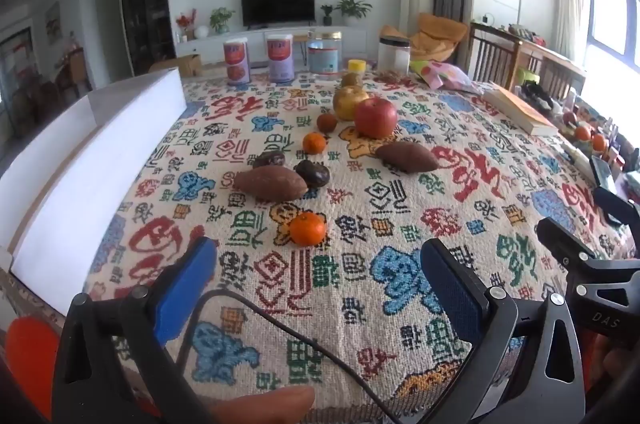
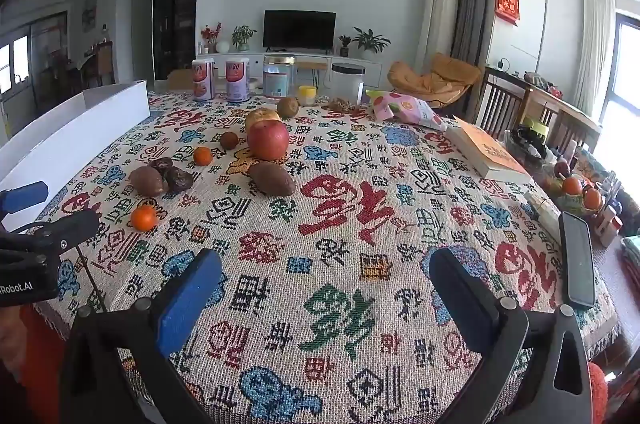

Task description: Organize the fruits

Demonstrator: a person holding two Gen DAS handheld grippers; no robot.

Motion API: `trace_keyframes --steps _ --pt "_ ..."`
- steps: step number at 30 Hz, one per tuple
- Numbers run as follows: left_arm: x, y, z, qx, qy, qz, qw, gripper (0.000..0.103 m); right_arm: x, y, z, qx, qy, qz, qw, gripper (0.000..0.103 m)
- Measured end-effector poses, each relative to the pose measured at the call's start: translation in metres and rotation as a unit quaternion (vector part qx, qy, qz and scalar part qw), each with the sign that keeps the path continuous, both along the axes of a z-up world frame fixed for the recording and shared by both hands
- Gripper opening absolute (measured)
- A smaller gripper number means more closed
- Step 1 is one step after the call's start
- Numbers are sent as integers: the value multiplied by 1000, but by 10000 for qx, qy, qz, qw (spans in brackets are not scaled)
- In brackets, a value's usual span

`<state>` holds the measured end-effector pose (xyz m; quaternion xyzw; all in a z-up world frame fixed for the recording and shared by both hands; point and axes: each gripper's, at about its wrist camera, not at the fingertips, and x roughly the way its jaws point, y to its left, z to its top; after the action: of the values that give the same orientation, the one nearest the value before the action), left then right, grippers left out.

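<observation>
Fruit lies on the patterned tablecloth (image 1: 360, 284): a red apple (image 1: 375, 117) (image 2: 268, 139), a yellow pear (image 1: 349, 102) behind it, a kiwi (image 2: 288, 107), two tangerines (image 1: 307, 228) (image 1: 314, 143), two brown sweet potatoes (image 1: 270, 185) (image 1: 406, 157), dark dates (image 1: 312, 173) and a small brown fruit (image 1: 327, 122). My left gripper (image 1: 318, 288) is open and empty, just short of the near tangerine. My right gripper (image 2: 324, 288) is open and empty over bare cloth, right of the fruit. An open white box (image 1: 92, 160) (image 2: 72, 132) stands at the left.
Cans and jars (image 1: 280, 58) line the far edge, with a snack bag (image 2: 404, 110) beside them. A book (image 2: 490, 154) lies at the right, a phone (image 2: 578, 260) near the right edge. A fruit basket (image 2: 576, 192) sits off the table's right side. A cable (image 1: 280, 324) crosses the near cloth.
</observation>
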<state>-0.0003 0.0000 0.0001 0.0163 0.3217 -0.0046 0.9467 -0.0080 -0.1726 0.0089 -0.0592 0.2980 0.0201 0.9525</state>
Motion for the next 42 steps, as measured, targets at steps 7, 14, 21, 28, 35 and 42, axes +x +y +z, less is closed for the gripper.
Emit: trace_keyframes --steps 7,14,21,28,35,42 --pt "-4 -4 -1 -56 -24 111 9999 102 -4 -2 1 15 -53 -2 10000 103" --pt "-5 -2 -2 -171 49 61 9998 102 -9 4 -1 -158 -194 -26 9997 103" --pt "-6 -5 -4 -152 63 44 9999 102 -7 5 -7 -184 -103 -21 9998 103" --pt "-5 -2 -4 -208 65 96 9997 102 -8 7 -7 -188 -139 -26 9997 103" --pt "-4 -1 -5 -219 69 121 9997 102 -9 8 -8 -191 -131 -3 9997 103" --pt "-5 0 -5 -214 69 137 9997 102 -9 10 -9 -192 -130 5 9997 103"
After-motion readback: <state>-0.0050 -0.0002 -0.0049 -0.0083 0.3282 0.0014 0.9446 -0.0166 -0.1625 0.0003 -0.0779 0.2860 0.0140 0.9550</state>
